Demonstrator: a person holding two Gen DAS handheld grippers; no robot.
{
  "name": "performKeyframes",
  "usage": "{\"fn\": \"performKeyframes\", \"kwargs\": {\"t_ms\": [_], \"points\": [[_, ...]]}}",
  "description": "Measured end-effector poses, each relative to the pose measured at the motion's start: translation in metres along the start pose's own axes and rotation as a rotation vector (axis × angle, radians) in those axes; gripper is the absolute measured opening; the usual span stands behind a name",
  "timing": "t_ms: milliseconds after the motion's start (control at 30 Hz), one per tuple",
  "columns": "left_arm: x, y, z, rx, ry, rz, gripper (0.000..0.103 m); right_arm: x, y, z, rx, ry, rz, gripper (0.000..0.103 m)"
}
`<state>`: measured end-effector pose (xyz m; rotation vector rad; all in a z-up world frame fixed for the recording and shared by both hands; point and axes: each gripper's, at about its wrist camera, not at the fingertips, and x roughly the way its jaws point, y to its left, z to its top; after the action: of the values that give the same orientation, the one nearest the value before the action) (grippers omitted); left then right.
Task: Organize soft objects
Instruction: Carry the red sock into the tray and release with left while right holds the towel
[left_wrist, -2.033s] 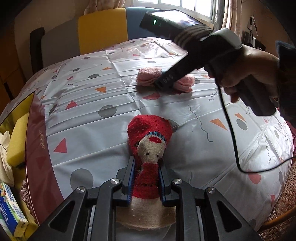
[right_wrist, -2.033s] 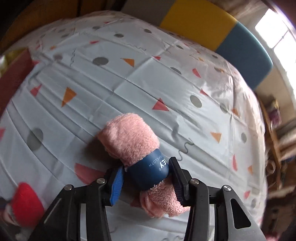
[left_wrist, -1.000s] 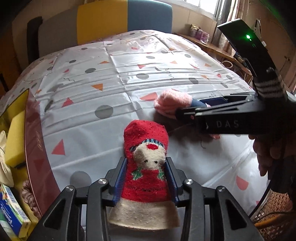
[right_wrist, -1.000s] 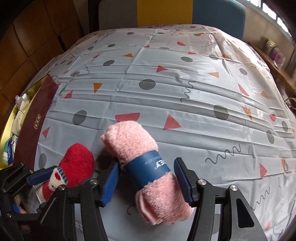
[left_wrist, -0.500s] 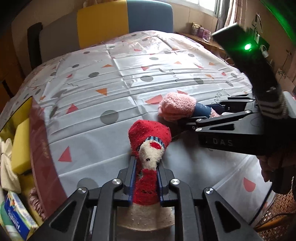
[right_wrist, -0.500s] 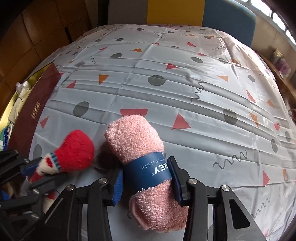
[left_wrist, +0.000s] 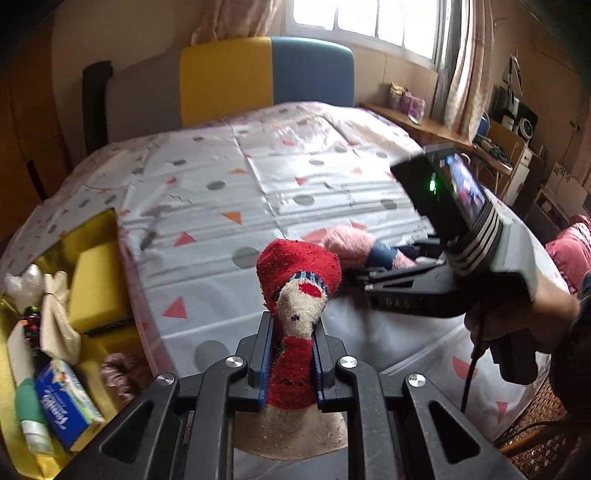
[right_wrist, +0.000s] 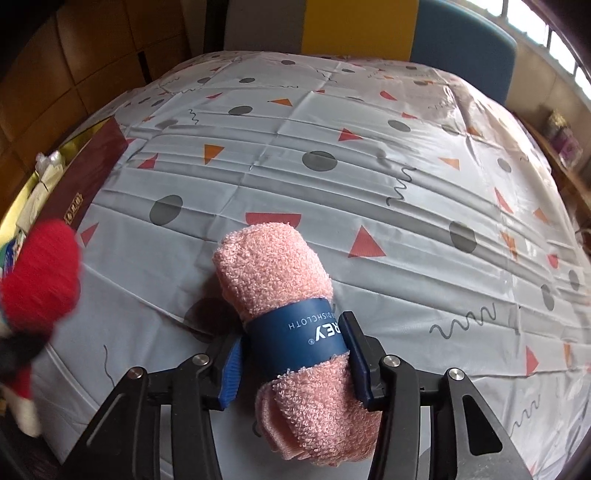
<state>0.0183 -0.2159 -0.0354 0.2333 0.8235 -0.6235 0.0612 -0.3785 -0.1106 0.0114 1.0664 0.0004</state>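
Left gripper (left_wrist: 291, 350) clamps red sock (left_wrist: 297, 295); right gripper (right_wrist: 293, 354) jaws opening around "DISHCLOTH"-banded towel (right_wrist: 273, 280).

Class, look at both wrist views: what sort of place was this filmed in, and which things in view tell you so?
Most likely a lived-in room at home. A table under a patterned tablecloth, upholstered chairs behind it, and a curtained window beside cluttered shelves all suggest a household.

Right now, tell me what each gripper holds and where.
Left gripper: red Santa sock, pinched at its middle. Right gripper, opening: rolled pink dishcloth, fingers at its blue paper band.
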Motion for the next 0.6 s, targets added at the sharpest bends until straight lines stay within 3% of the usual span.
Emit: {"fn": "performKeyframes", "kwargs": {"t_ms": [600], "points": [[-0.063,0.056,-0.002,-0.137,-0.102,0.068,0.016,0.000,0.001,-0.002,-0.024,-0.032,-0.015,0.050]]}}
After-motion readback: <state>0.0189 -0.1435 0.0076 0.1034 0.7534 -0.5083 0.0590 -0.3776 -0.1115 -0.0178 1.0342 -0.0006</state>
